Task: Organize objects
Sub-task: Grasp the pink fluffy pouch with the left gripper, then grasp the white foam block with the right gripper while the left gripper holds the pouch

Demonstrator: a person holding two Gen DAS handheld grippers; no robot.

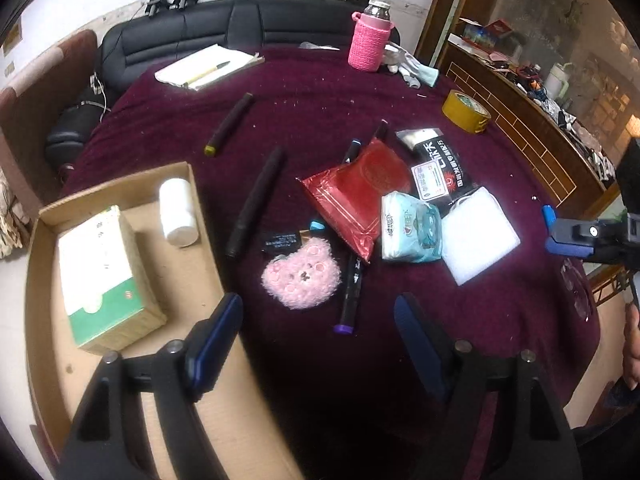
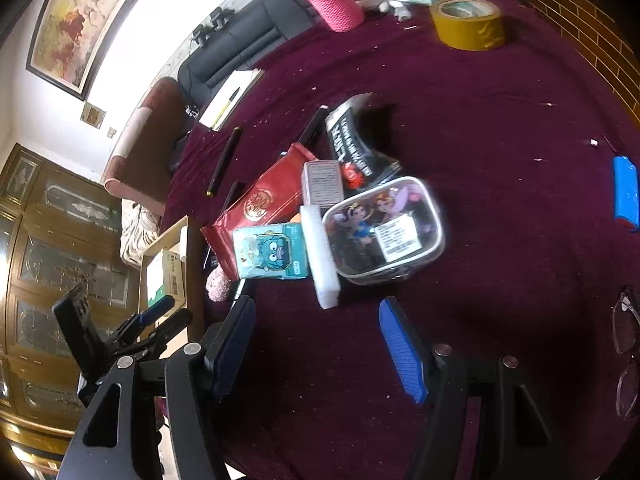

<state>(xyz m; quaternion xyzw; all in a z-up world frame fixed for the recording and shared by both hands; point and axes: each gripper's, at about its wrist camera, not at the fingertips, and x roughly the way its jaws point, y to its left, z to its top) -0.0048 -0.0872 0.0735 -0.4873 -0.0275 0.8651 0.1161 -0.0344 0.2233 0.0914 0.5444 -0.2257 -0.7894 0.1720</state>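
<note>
A cardboard box (image 1: 120,364) at the left holds a green-and-white carton (image 1: 100,276) and a white bottle (image 1: 178,212). My left gripper (image 1: 316,304) hangs open over the box's right edge, just short of a pink fluffy bear (image 1: 302,274), with nothing between its fingers. A red packet (image 1: 356,196), tissue pack (image 1: 410,228), white foam pad (image 1: 478,236), black packet (image 1: 440,164) and several dark markers (image 1: 256,208) lie heaped on the maroon cloth. My right gripper (image 2: 316,304) is open and empty, near a clear cartoon pouch (image 2: 384,232).
A yellow tape roll (image 2: 468,24), a pink-sleeved bottle (image 2: 332,0) and a notebook with a pen (image 1: 208,66) sit at the far side. A blue battery pack (image 2: 626,196) and glasses (image 2: 628,352) lie at the right. A black sofa (image 1: 240,24) stands behind the table.
</note>
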